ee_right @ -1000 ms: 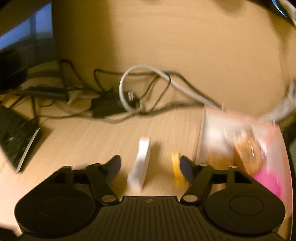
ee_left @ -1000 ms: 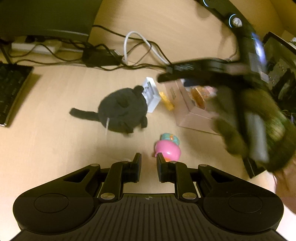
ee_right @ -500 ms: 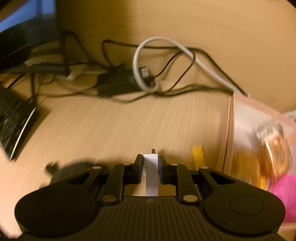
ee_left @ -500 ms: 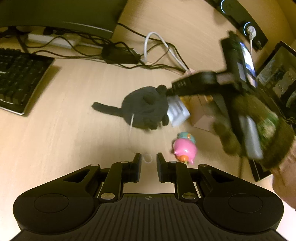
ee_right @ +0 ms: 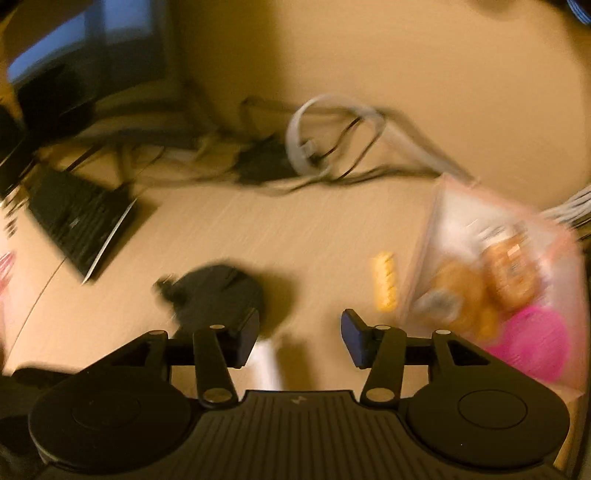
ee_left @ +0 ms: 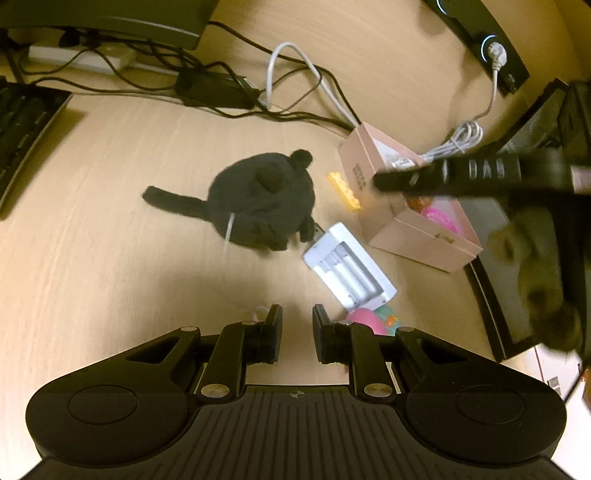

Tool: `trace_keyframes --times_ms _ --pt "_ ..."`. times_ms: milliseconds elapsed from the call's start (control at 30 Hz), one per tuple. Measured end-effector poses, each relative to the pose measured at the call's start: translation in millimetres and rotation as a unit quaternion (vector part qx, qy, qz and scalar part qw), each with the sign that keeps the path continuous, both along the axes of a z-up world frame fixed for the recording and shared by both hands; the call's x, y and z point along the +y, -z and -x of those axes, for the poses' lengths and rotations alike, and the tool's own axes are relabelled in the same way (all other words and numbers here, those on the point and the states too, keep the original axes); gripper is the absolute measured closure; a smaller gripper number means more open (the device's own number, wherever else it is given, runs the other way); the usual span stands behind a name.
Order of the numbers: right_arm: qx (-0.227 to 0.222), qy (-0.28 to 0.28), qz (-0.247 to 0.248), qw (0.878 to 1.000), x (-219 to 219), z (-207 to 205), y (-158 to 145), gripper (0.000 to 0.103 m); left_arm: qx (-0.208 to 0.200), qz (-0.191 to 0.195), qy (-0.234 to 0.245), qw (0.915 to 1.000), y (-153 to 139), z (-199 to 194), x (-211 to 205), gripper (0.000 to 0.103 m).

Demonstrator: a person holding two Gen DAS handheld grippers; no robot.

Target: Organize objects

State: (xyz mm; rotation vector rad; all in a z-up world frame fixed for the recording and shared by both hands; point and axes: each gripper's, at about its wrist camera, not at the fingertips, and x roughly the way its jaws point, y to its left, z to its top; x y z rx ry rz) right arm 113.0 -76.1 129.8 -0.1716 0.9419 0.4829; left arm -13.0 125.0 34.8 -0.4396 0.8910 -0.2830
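Note:
A white battery charger [ee_left: 349,271] lies flat on the desk between a black plush toy [ee_left: 260,199] and a pink open box [ee_left: 413,218]. A yellow brick [ee_left: 344,191] lies left of the box. A pink toy [ee_left: 369,320] sits just past my left gripper [ee_left: 297,325], whose jaws stand a small gap apart and hold nothing. My right gripper [ee_right: 299,334] is open above the desk; the charger [ee_right: 267,363] shows blurred below it, with the plush [ee_right: 218,291], the brick [ee_right: 385,280] and the box [ee_right: 491,273] beyond. The right gripper's body [ee_left: 461,175] hangs over the box.
A keyboard [ee_left: 22,125] lies at the left edge. Tangled cables and a power adapter [ee_left: 214,88] run along the back, under a monitor [ee_left: 110,18]. A white cable bundle [ee_left: 461,140] lies behind the box. A dark frame [ee_left: 495,295] stands at the right.
My right gripper held the white charger half a second ago; it has opened and let it go. The charger now lies flat near the plush. The left view has shifted right.

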Motion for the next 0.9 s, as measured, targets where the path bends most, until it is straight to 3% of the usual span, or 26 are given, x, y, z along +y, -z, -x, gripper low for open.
trace_keyframes --times_ms 133,267,467,567,733,900 --pt "-0.013 0.052 0.027 0.998 -3.9 -38.3 -6.3 0.061 -0.019 -0.014 -0.018 0.9996 -6.0 7.2 13.8 0.084" --pt "0.018 0.077 0.053 0.995 13.6 -88.5 5.7 0.092 -0.027 -0.009 -0.049 0.9984 -7.2 17.8 34.7 0.084" --pt "0.043 0.090 0.167 0.981 53.1 -136.1 63.7 0.092 -0.022 0.014 -0.079 0.9966 -2.0 35.7 62.8 0.084" --pt "0.038 0.098 0.194 0.975 57.2 -144.5 81.0 0.097 -0.024 0.020 -0.088 0.9956 -1.5 43.4 72.4 0.084" --pt "0.056 0.081 0.182 0.978 61.3 -135.2 82.5 0.093 -0.020 0.029 -0.100 0.9943 2.2 46.7 81.0 0.084" --pt "0.078 0.079 0.155 0.982 52.4 -105.3 80.8 0.094 -0.020 0.031 -0.080 0.9961 3.1 40.2 73.1 0.084"
